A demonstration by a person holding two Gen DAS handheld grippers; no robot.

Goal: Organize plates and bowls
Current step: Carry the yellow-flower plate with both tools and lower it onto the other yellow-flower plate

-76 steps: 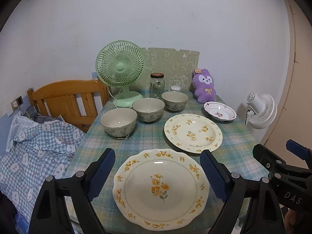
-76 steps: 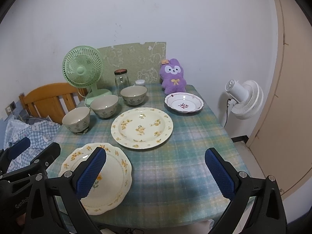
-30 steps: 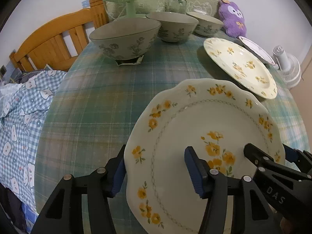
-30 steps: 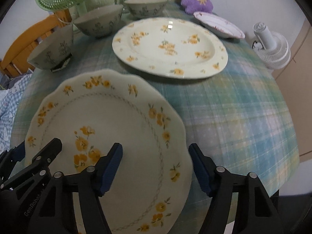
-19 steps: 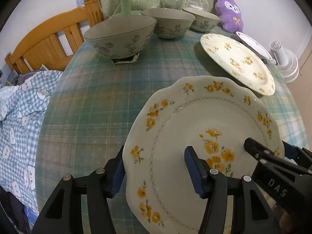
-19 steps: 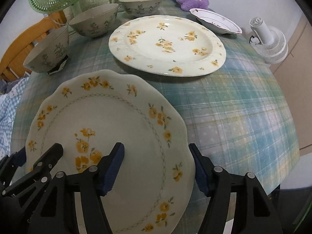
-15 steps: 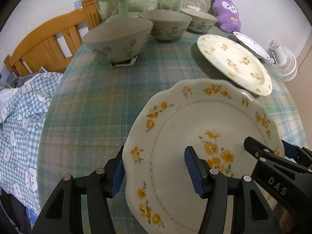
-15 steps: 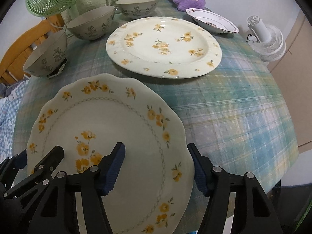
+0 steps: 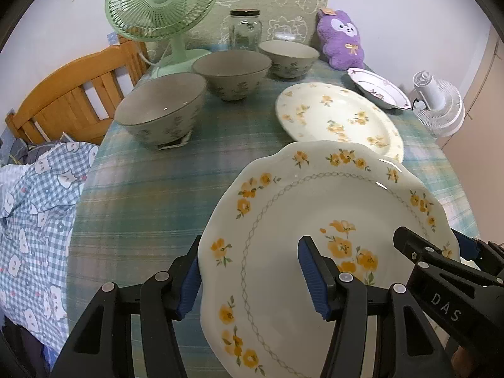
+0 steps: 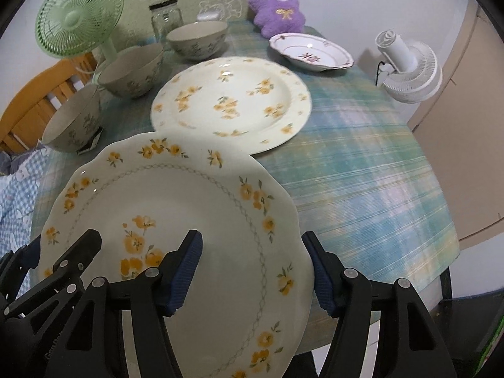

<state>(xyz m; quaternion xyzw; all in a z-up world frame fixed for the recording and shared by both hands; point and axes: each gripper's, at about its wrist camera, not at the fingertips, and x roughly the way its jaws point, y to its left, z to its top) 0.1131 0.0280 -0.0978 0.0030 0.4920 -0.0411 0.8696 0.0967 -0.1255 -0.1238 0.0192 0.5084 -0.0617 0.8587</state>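
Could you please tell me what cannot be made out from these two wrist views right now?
- Underside of the scalloped plate: hidden by the plate itself, so the grip beneath is unseen in both views.
- Near edge of the table: covered by the scalloped plate and grippers.
- Contents of the glass jar: too small and distant.
- Item under the nearest bowl: mostly hidden by the bowl.

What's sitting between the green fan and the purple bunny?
A glass jar with a dark lid stands between the green fan and the purple bunny, against the back wall. Both views show it.
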